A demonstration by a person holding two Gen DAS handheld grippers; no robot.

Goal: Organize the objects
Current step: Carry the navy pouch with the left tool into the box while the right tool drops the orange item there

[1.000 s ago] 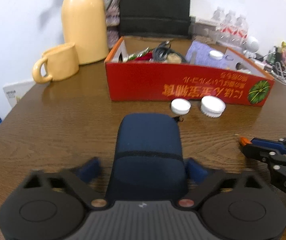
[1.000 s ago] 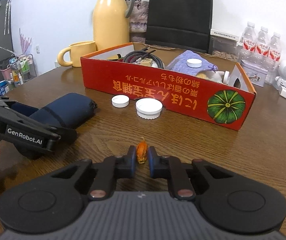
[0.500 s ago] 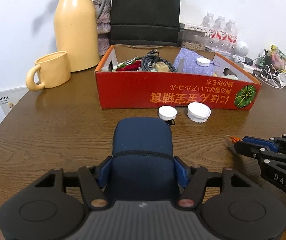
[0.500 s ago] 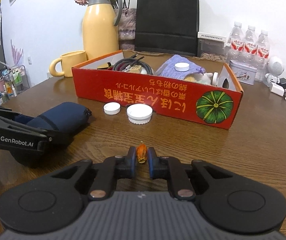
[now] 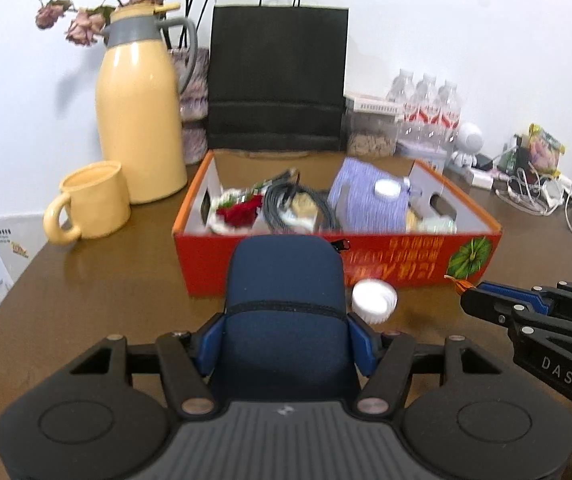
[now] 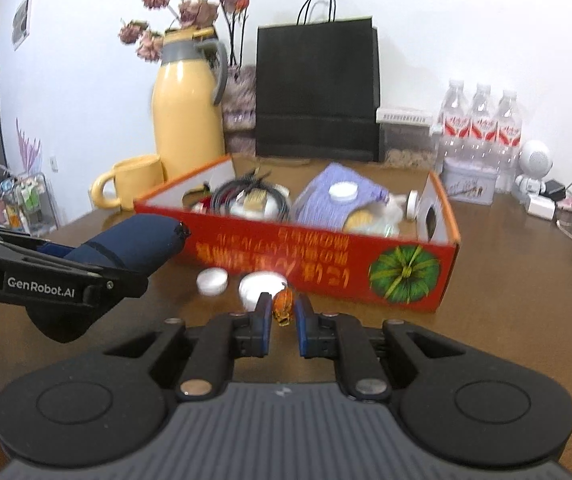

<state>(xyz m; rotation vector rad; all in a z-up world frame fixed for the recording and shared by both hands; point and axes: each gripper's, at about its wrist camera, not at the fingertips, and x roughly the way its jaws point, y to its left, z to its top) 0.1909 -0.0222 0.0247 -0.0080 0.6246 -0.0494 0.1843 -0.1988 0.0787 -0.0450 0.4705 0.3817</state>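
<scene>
1. Above the worktop (image 5: 97, 288), my left tongs (image 5: 286, 334) clamp the navy zip pouch (image 5: 286, 300), lifted for boxing.
2. My right tongs (image 6: 283, 314) pinch an orange wrapped sweet (image 6: 283, 305).
3. Red cardboard box (image 6: 366, 268) just ahead, open-topped to receive both.

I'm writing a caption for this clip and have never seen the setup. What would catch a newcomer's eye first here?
Probably the red cardboard box with a green pumpkin picture, mid-table, crammed with cables and a lilac pouch. Next, the navy zip case clamped in the left gripper, raised in front of the box. Then the tiny orange candy wrapper pinched in the right gripper.
</scene>
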